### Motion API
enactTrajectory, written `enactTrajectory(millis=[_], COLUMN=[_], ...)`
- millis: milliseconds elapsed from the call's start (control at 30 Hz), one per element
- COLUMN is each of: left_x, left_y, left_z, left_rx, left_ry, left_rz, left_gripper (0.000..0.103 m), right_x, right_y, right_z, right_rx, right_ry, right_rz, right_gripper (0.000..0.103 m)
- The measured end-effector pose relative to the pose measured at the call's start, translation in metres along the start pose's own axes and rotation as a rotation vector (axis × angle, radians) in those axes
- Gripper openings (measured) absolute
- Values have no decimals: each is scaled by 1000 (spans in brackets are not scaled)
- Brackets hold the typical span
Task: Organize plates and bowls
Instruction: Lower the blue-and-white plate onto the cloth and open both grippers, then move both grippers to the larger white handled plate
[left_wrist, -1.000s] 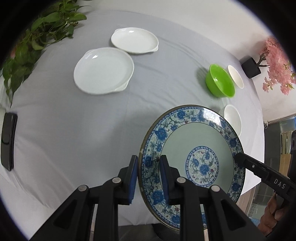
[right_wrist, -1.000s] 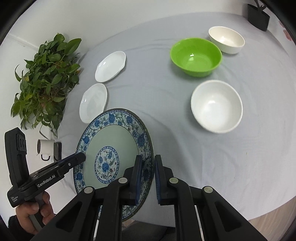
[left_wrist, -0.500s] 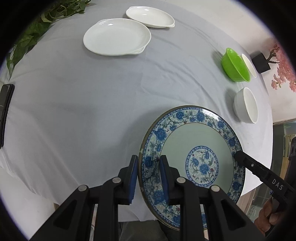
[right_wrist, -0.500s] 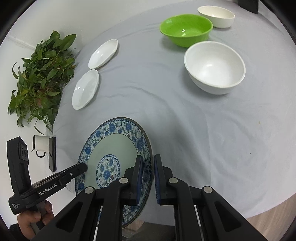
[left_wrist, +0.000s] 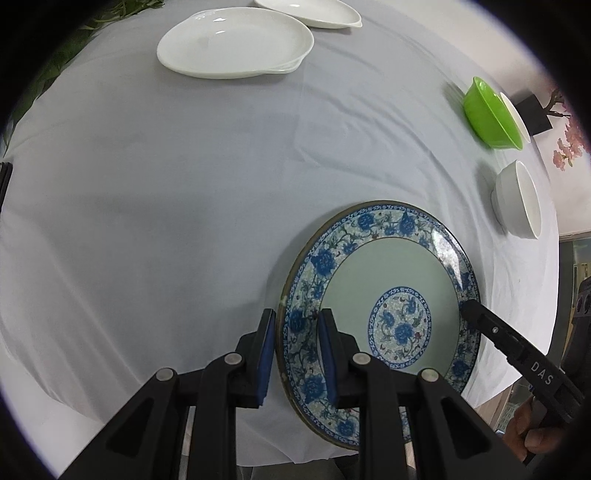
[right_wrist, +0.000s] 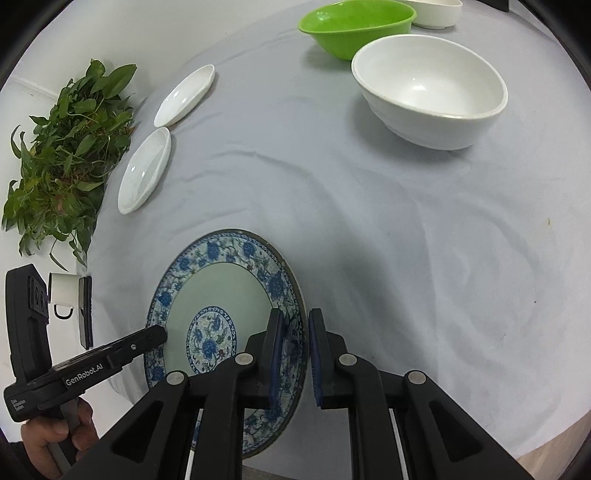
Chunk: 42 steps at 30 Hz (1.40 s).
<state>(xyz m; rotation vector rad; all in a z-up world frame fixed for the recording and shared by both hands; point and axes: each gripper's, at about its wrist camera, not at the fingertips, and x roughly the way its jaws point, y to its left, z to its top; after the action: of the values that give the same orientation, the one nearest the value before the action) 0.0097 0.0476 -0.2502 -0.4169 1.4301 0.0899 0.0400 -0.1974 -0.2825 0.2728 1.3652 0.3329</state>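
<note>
Left gripper (left_wrist: 297, 354) and right gripper (right_wrist: 295, 358) each clamped on opposite rims of the blue-patterned plate (left_wrist: 391, 295), near table edge.

Open tablecloth (right_wrist: 369, 229) lies between 2 white plates (right_wrist: 146, 170) and white bowl (right_wrist: 428, 92).

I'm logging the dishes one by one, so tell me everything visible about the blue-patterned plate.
The blue-patterned plate is round and glossy, seemingly glazed ceramic, with a pale green well, a central blue floral medallion, a wide blue-and-white flower border and a thin dark edge. It looks intact and empty. It sits low over the near edge of the grey tablecloth; contact with the cloth cannot be told. The left gripper straddles its rim on one side, the right gripper the opposite side, jaws around the border.
</note>
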Motion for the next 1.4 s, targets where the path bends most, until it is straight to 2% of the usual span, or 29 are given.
enactTrajectory(millis=[167, 300, 400, 467, 500, 533, 567, 600, 633, 667, 733, 833, 1000, 1167, 1400], left_x=[2, 4, -16, -41, -55, -74, -92, -111, -135, -151, -182, -214, -240, -238, -220], left_y=[3, -5, -6, -7, -8, -10, -13, -17, -21, -26, -35, -43, -62, -70, -75], left_z=[-2, 1, 2, 4, 5, 5, 4, 3, 0, -2, -5, -7, -12, -5, 31], left_rx=[-8, 28, 30, 24, 21, 26, 38, 50, 62, 75, 116, 130, 160, 215, 260], left_ry=[9, 11, -45, -97, -125, -168, -217, -274, -354, -408, -469, -517, -575, -541, -466], left_rz=[5, 27, 45, 63, 71, 80, 97, 127, 170, 193, 210, 205, 194, 160, 66], left_gripper=[22, 22, 22, 23, 26, 39, 64, 78, 90, 91, 91, 91, 91, 91, 91], right_x=[12, 16, 11, -2, -9, -21, -35, -50, -64, -81, -105, -139, -175, -194, -202], right_y=[2, 5, 8, 11, 13, 15, 16, 19, 22, 27, 32, 41, 45, 50, 68], right_z=[-5, -4, -1, 4, 6, 9, 11, 15, 17, 20, 26, 29, 29, 30, 45], right_rx=[-1, -20, -47, -63, -71, -75, -77, -85, -98, -118, -132, -142, -140, -114, -102], right_ry=[10, 16, 22, 7, -1, -18, -45, -72, -93, -112, -137, -182, -211, -232, -231], right_rz=[-13, -19, -23, -36, -44, -49, -53, -59, -65, -78, -106, -151, -191, -196, -241], right_gripper=[17, 18, 19, 28, 48, 72, 82, 94, 99, 101, 103, 103, 103, 103, 103])
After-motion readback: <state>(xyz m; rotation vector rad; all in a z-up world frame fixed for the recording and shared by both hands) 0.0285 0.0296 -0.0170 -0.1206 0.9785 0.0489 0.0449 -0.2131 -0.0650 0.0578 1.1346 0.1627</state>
